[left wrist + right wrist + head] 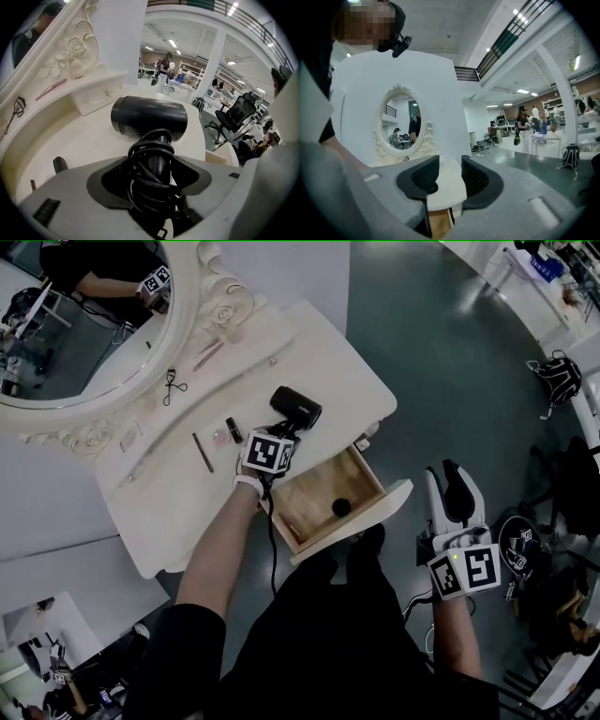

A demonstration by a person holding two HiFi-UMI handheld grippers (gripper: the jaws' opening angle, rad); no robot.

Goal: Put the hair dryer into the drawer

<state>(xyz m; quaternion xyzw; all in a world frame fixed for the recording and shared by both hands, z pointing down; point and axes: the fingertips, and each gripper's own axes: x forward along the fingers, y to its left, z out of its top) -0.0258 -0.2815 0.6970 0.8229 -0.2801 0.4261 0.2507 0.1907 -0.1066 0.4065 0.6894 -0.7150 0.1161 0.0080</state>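
Black hair dryer (pixel 296 408): lies on the white dressing table (pixel 328 357), just beside the open drawer (pixel 314 493).
Left gripper (pixel 154 166): jaws closed on its cord-wrapped handle (pixel 161 140).
Right gripper (pixel 450 176): jaws apart, empty.

1 hair dryer (pixel 295 409); 1 open drawer (pixel 352 521); 1 oval mirror (pixel 94 334); 1 dressing table (pixel 309 362).

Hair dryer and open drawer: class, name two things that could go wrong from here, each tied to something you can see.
1. The left gripper clamps the hair dryer over its wound cord, not a bare handle; the loops could shift and the dryer slip or swing when lifted.
2. A small dark round object already lies in the drawer; the dryer may land on it or sit badly.
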